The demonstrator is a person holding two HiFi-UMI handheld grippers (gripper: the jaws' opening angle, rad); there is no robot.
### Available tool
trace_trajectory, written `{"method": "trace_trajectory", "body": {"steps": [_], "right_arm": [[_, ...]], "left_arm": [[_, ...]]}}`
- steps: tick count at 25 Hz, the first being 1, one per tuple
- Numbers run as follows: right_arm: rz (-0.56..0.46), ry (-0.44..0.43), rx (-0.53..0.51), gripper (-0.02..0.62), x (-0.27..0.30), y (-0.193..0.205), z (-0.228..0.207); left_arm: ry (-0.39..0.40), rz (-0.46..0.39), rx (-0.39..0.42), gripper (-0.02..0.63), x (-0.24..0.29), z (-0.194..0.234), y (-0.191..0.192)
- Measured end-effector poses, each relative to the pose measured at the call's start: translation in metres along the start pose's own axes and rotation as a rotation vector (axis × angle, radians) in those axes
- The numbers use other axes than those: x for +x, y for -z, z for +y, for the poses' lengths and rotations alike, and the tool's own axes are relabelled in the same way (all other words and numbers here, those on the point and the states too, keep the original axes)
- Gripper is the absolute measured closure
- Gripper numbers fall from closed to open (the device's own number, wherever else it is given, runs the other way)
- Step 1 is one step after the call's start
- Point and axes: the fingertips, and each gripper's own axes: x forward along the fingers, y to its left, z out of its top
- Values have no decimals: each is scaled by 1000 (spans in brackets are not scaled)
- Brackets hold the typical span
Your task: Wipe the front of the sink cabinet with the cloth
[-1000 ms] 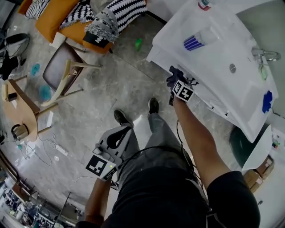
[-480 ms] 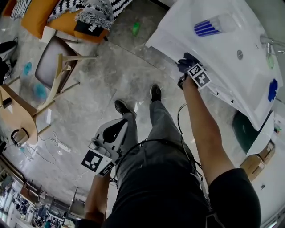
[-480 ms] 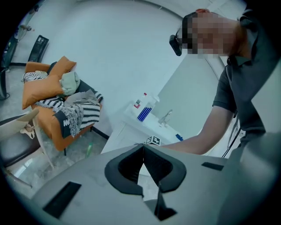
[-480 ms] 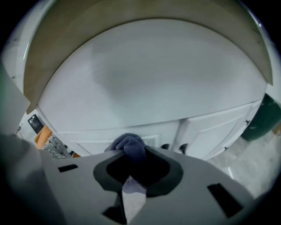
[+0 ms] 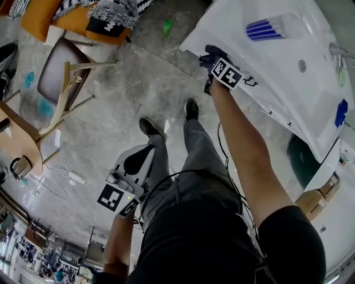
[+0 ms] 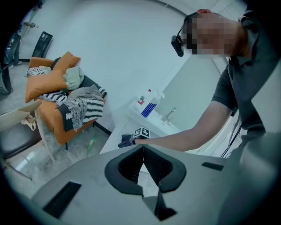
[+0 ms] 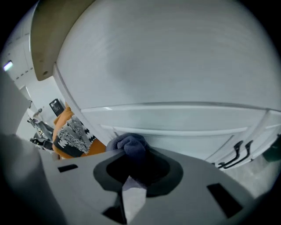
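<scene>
The white sink cabinet (image 5: 288,94) fills the top right of the head view. A dark blue cloth (image 5: 209,55) is bunched in my right gripper (image 5: 213,62), which is shut on it and held against the cabinet front near its left corner. In the right gripper view the cloth (image 7: 131,145) bulges out of the right gripper (image 7: 131,154) and touches the cabinet front (image 7: 175,123) just under the countertop lip. My left gripper (image 5: 147,151) hangs low beside the person's left leg, away from the cabinet. Its jaws meet with nothing between them in the left gripper (image 6: 143,148) view.
Black door handles (image 7: 235,156) sit to the right on the cabinet front. A blue striped cup (image 5: 266,28) and a faucet (image 5: 339,52) are on the countertop. A chair (image 5: 61,83), an orange sofa with striped cushions (image 5: 72,16) and a wooden table (image 5: 16,141) stand at left.
My right gripper has carried the cloth leftward along the cabinet front toward its left corner. The left gripper has stayed beside the leg.
</scene>
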Motion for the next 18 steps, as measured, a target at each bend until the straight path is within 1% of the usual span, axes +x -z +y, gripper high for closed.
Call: {"method": "trace_trajectory", "body": {"steps": [2,4,6,9,11,13,15,16,18], "right_arm": [[-3,-33,24,526,3,-2,12],[-3,-20,12,526,-2,-1,-2],[-2,47,-11,526,-14,1,-39],[-5,173,0,526,-38,5,-106],[-11,212,-10,526,-47,6,-131],[-11,226,-10,526,-44,7,-131],[3,216,21,526,-30,12,-113],[15,193,29,526,-20,15,-97],[30,115,16,528,0,18,-54]], "left_arm": [[-3,-3,-7,601,4,0,0],[3,-10,-7,601,8,-3,-1],[11,-17,-6,601,12,-5,-3],[14,-27,-17,601,14,-6,-4],[13,-24,-32,601,14,-6,-2],[10,-20,-38,601,15,-2,2],[4,-20,-35,601,15,3,5],[2,-20,-35,601,15,4,6],[-2,-15,-34,601,15,6,9]]}}
